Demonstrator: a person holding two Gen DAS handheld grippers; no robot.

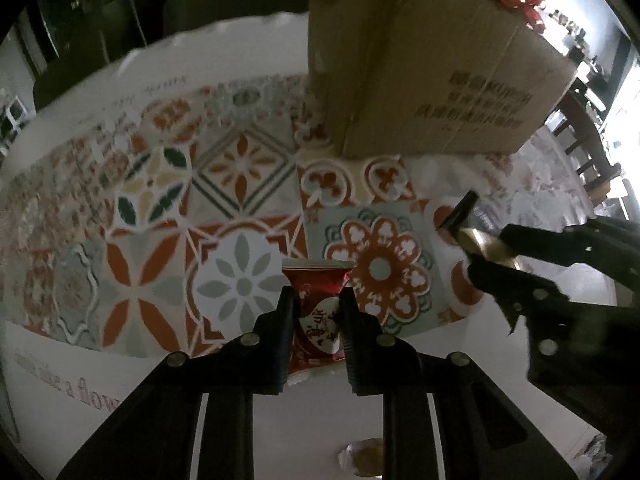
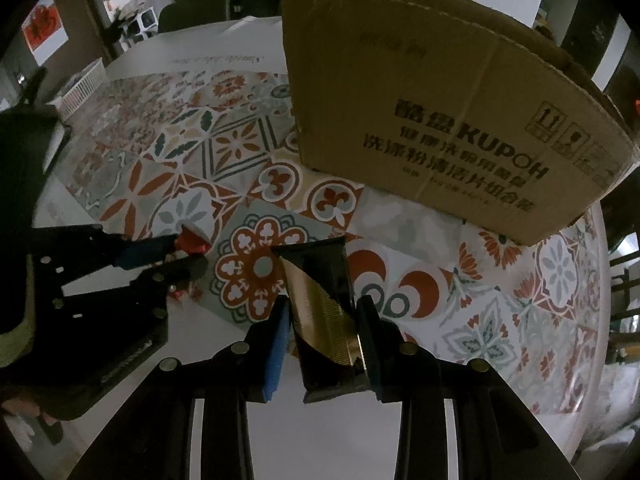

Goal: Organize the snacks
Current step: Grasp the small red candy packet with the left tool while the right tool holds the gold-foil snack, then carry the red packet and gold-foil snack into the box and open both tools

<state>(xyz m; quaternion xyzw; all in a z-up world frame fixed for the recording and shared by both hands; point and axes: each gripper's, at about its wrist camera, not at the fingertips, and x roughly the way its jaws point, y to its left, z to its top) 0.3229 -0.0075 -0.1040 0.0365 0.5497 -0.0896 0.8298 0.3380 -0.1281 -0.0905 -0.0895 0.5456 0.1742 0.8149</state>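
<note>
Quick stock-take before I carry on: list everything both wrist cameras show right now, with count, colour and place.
red snack packet: one, red with white patch, between the left gripper's pads.
black-and-gold snack packet: one, black with gold stripes, between the right gripper's pads.
cardboard box: one, brown, printed, standing on the table ahead of both grippers.
tablecloth: one, white with orange, green and grey tile pattern, covering the table.
left gripper: one, black, shut on red packet.
right gripper: one, black with blue pad, shut on black-and-gold packet.
</note>
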